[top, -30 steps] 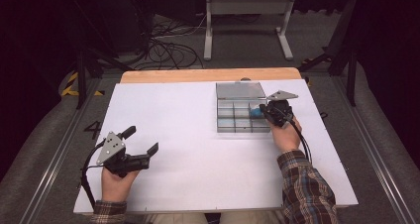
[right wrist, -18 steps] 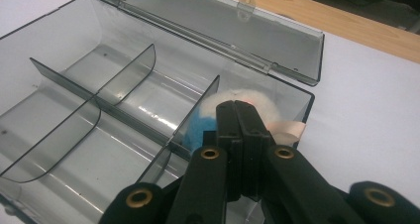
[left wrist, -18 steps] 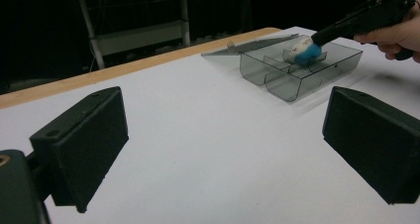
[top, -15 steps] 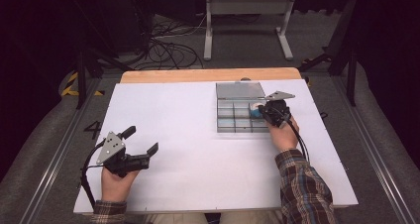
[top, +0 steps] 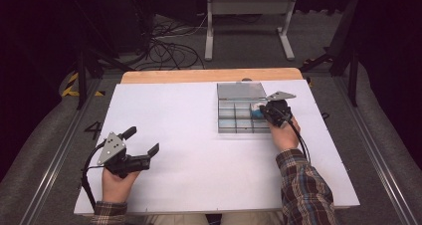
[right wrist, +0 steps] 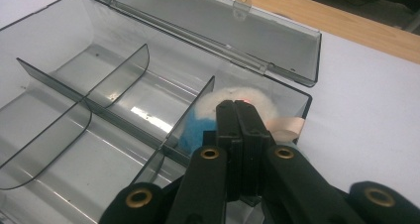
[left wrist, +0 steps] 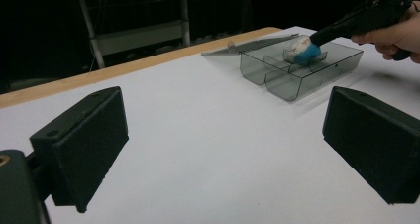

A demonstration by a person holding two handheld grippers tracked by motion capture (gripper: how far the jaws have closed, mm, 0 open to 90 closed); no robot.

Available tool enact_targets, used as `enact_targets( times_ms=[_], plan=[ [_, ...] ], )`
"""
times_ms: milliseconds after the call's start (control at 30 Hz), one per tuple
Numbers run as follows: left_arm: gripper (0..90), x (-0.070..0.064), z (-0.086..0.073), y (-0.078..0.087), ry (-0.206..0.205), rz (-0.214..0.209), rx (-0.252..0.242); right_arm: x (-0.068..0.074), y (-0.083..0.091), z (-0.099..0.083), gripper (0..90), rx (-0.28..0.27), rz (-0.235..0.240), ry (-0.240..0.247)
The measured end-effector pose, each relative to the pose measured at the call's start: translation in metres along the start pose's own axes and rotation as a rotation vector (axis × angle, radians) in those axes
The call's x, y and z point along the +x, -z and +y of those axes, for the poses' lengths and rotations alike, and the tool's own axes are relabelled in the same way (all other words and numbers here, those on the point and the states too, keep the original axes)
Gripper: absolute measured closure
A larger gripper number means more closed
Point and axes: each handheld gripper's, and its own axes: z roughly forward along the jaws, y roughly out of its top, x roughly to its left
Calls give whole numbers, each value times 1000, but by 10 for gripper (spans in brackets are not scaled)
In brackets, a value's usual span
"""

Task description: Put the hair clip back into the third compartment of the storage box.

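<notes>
Smoky transparent plastic compartment box (top: 239,117), lid open, on white counter (top: 199,135). Right gripper (top: 263,110), jaws closed on blue-and-white fluffy toy (right wrist: 237,110) over a right-hand compartment. Left gripper (top: 142,143), jaws wide apart, empty. Floor marking "4" (top: 94,130).

Left tool (top: 142,146) rests with jaws spread wide; right tool (top: 260,110) is clamped together.

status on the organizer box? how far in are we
Done: the compartment box sits on the table with its lid swung open. In hand: the right gripper is shut on a white-and-blue fuzzy object, holding it at a far corner compartment. Left: releasing it and pulling out; the other compartments look empty. The left gripper is open and idle, away from the box.
</notes>
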Motion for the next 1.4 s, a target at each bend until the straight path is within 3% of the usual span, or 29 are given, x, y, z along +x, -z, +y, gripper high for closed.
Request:
enact_targets(
  times_ms=[467, 733, 1400],
  plan=[
    [43, 0, 0, 0, 0, 3, 0, 2, 9, 4, 759, -72, 12, -17],
    [42, 1, 0, 1, 5, 1, -8, 0, 15, 5, 602, -112, 10, -41],
    [41, 1, 0, 1, 10, -1, -6, 2, 31, 3, 264, -202, 65, -79]
  ],
)
